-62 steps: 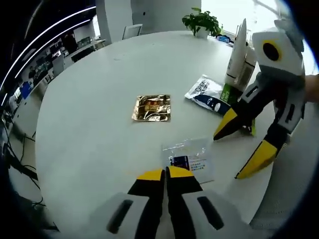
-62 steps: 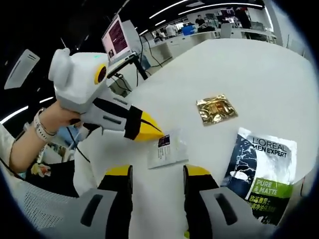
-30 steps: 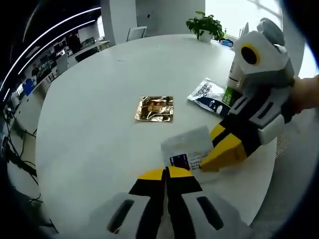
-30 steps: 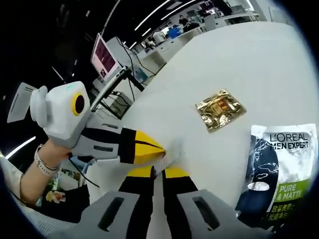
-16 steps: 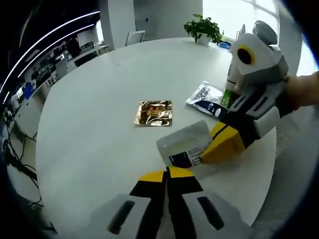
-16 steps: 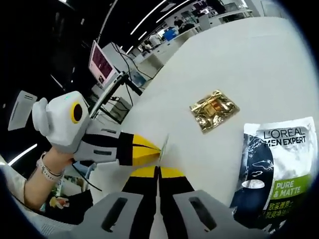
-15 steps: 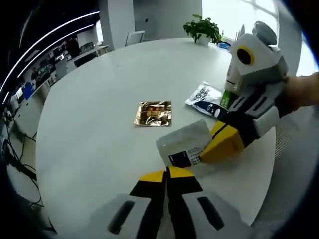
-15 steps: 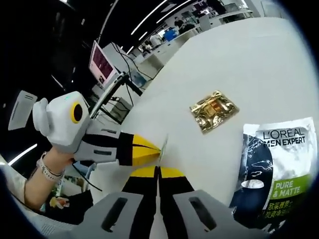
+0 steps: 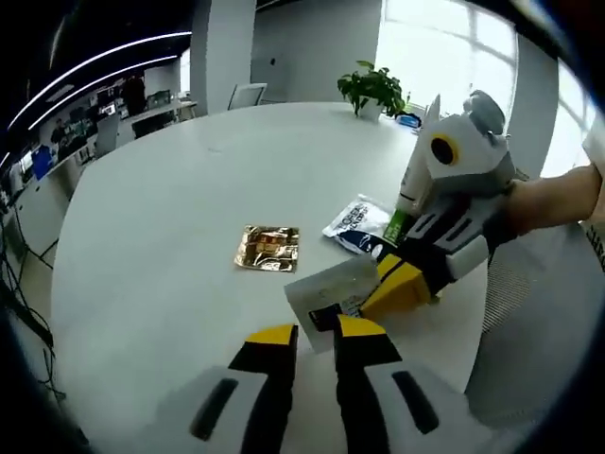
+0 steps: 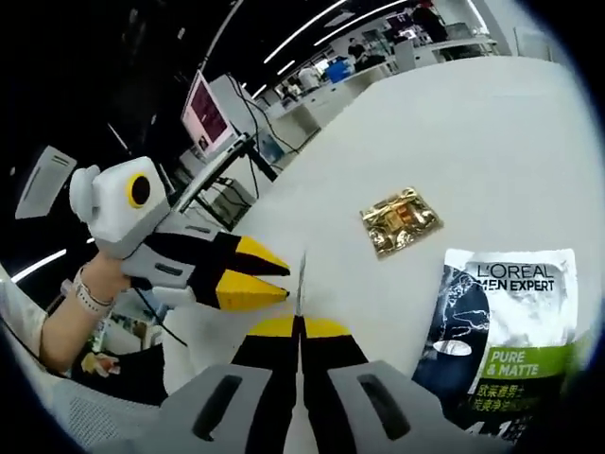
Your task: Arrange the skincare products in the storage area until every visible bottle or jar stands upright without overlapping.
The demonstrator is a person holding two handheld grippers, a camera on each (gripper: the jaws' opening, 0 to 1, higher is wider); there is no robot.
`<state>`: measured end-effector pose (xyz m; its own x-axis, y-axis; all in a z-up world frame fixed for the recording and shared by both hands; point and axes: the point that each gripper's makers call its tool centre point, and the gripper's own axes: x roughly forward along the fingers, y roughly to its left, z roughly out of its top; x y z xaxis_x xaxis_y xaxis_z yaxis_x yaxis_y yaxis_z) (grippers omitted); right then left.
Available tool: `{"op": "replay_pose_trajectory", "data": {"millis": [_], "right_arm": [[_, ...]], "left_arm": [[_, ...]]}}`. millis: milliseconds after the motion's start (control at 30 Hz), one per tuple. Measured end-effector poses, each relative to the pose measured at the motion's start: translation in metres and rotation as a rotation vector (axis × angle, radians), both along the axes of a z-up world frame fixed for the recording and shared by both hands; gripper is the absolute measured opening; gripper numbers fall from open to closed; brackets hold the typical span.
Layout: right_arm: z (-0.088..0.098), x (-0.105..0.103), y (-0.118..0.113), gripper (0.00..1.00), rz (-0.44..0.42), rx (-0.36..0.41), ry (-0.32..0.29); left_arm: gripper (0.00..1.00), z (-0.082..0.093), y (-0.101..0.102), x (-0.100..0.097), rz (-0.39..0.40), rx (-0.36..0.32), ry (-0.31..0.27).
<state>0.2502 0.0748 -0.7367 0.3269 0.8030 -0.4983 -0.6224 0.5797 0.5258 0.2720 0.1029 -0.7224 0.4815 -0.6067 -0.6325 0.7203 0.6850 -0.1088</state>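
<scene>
An open-plan office with desks, monitors and strip lights surrounds a large round white table, with a potted plant at its far edge by a bright window.

In the right gripper view a flat pouch lies on the table, printed "L'OREAL MEN EXPERT" and, on a green band, "PURE & MATTE"; the smaller print below is unreadable. Near it lies a crinkled gold foil sachet, its label too small to read.

The right gripper has its jaws pressed together on a thin white sample sachet with a dark printed patch, lifted clear of the table and seen edge-on in the right gripper view. The left gripper has its jaws slightly parted just beneath the sachet, gripping nothing. A white tube stands upright behind the right gripper, partly hidden.
</scene>
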Motion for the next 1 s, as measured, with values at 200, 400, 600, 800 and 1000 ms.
{"op": "replay_pose_trajectory", "data": {"millis": [200,400,600,800,1000], "right_arm": [[0.007,-0.005,-0.008,0.01,0.056,-0.021,-0.053],[0.020,-0.013,-0.013,0.01,0.117,-0.011,-0.107],[0.033,-0.021,-0.016,0.01,0.163,0.018,-0.138],[0.040,-0.029,-0.023,0.01,0.199,0.050,-0.150],[0.044,-0.035,-0.025,0.01,0.214,0.059,-0.150]], "left_arm": [[0.19,0.011,-0.003,-0.001,-0.010,-0.101,0.013],[0.23,0.026,-0.011,-0.005,-0.044,-0.210,0.017],[0.25,0.034,-0.017,-0.010,-0.070,-0.287,0.038],[0.25,0.042,-0.027,-0.018,-0.111,-0.350,0.057],[0.20,0.046,-0.035,-0.023,-0.147,-0.375,0.059]]}}
